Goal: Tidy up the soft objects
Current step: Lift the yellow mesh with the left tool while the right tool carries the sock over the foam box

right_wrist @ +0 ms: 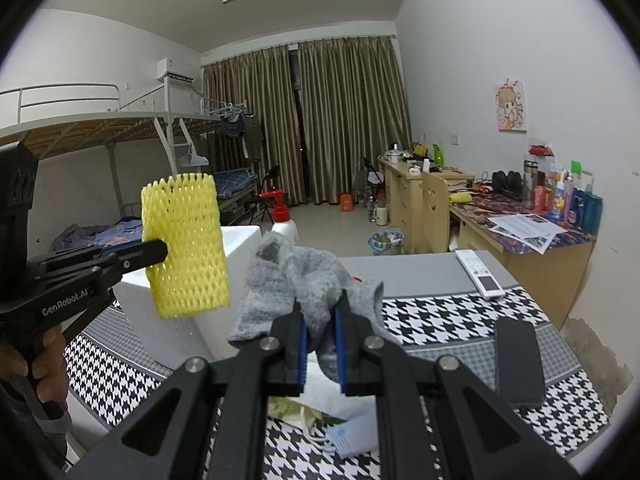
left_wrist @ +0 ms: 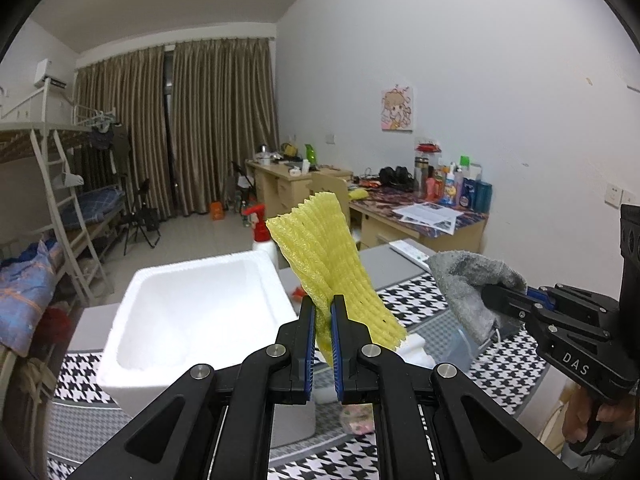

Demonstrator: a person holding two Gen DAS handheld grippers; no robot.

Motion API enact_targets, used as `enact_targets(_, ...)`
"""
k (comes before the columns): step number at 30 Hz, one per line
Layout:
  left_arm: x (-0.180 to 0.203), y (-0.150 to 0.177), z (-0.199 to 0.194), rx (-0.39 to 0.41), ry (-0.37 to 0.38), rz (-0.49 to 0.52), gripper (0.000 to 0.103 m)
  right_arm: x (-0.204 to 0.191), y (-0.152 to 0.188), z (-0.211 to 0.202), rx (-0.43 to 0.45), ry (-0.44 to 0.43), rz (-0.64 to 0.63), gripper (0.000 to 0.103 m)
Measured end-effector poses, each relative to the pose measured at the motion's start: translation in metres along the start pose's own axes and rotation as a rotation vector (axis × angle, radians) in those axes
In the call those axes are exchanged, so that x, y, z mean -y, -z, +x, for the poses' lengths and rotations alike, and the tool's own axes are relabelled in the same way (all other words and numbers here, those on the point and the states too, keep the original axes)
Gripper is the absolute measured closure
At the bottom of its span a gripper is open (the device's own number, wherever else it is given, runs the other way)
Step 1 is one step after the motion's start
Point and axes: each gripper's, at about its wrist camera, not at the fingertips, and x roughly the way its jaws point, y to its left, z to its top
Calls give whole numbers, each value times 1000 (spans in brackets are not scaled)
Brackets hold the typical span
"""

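My left gripper (left_wrist: 323, 308) is shut on a yellow foam net sleeve (left_wrist: 324, 256) and holds it up above the table, just right of a white foam box (left_wrist: 188, 312). The sleeve also shows in the right wrist view (right_wrist: 184, 248), with the left gripper (right_wrist: 160, 250) at its edge. My right gripper (right_wrist: 320, 316) is shut on a grey sock (right_wrist: 296, 284), lifted above the table. In the left wrist view the sock (left_wrist: 472, 284) hangs from the right gripper (left_wrist: 490, 294) at the right. The box (right_wrist: 236, 256) stands behind the sleeve.
The table has a houndstooth cloth (right_wrist: 432, 312). On it lie a white remote (right_wrist: 480, 274), a dark flat case (right_wrist: 518, 360), and soft items below my right gripper, among them a light blue cloth (right_wrist: 352, 436). A red-topped spray bottle (left_wrist: 262, 232) stands behind the box.
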Motion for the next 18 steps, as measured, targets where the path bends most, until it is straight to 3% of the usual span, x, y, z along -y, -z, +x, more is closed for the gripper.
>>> enact_targets(18, -22, -19, 2, 48, -65, -26, 95, -15, -21, 24, 3, -51, -14, 88)
